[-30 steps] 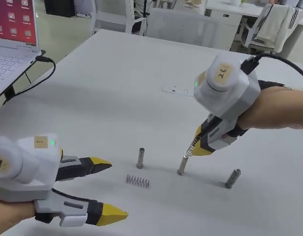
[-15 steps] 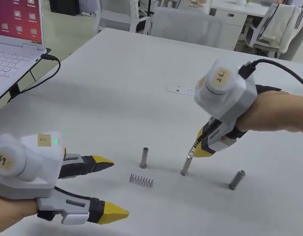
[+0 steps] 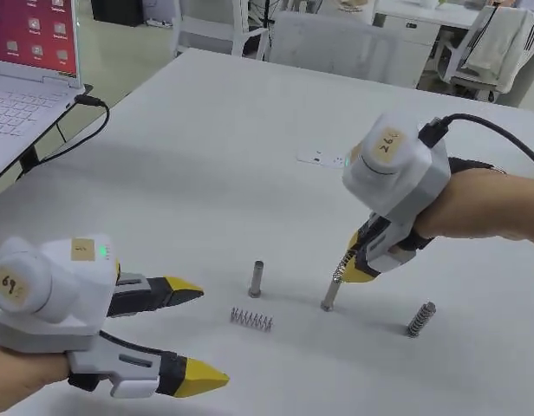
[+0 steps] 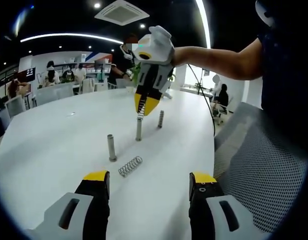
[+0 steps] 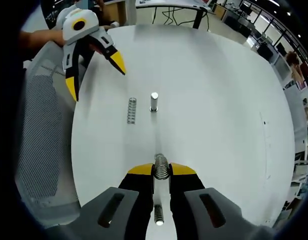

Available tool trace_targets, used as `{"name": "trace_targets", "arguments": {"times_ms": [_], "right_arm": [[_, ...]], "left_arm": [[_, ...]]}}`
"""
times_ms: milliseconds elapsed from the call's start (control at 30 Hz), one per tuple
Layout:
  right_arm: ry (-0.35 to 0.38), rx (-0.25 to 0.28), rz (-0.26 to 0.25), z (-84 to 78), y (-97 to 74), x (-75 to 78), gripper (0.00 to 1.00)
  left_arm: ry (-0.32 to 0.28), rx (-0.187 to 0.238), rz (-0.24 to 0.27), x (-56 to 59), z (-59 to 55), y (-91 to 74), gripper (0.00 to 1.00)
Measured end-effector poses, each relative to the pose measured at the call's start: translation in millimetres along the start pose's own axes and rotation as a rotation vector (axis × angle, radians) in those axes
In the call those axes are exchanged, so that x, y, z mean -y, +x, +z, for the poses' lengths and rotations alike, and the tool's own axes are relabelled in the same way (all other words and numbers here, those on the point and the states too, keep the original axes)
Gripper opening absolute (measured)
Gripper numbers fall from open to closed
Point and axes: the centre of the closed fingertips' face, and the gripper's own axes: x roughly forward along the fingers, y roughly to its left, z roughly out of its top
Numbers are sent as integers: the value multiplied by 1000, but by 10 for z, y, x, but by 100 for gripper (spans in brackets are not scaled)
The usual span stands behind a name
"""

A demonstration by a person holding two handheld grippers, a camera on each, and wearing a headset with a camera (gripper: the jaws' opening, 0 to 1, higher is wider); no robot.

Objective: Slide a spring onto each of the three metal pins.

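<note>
My right gripper (image 3: 357, 269) is shut on a small spring (image 5: 161, 168), held tilted just above the top of the middle pin (image 3: 329, 295). A bare pin (image 3: 256, 279) stands upright to its left, with a loose spring (image 3: 251, 319) lying flat on the table in front of it. To the right, a third pin (image 3: 420, 319) leans and has a spring around it. My left gripper (image 3: 198, 334) hovers open and holds nothing at the near left. In the left gripper view the right gripper (image 4: 146, 102) hangs over the middle pin (image 4: 139, 129).
The white table (image 3: 206, 156) stretches away behind the pins. An open laptop (image 3: 24, 61) with a black cable sits at the far left edge. A small white card (image 3: 319, 159) lies beyond the pins. Chairs and desks stand behind the table.
My right gripper has sunk slightly with its spring, closer to the top of the middle pin. The left gripper stays open in about the same place; the head camera shifted a little.
</note>
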Motion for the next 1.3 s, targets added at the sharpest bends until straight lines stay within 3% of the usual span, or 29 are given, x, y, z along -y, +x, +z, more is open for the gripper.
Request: {"name": "trace_targets", "arguments": {"times_ms": [1300], "right_arm": [[-1,-65,27,-86,447,-55,9]], "left_arm": [[-14,-8,-1,10,-20,-3,57]]}}
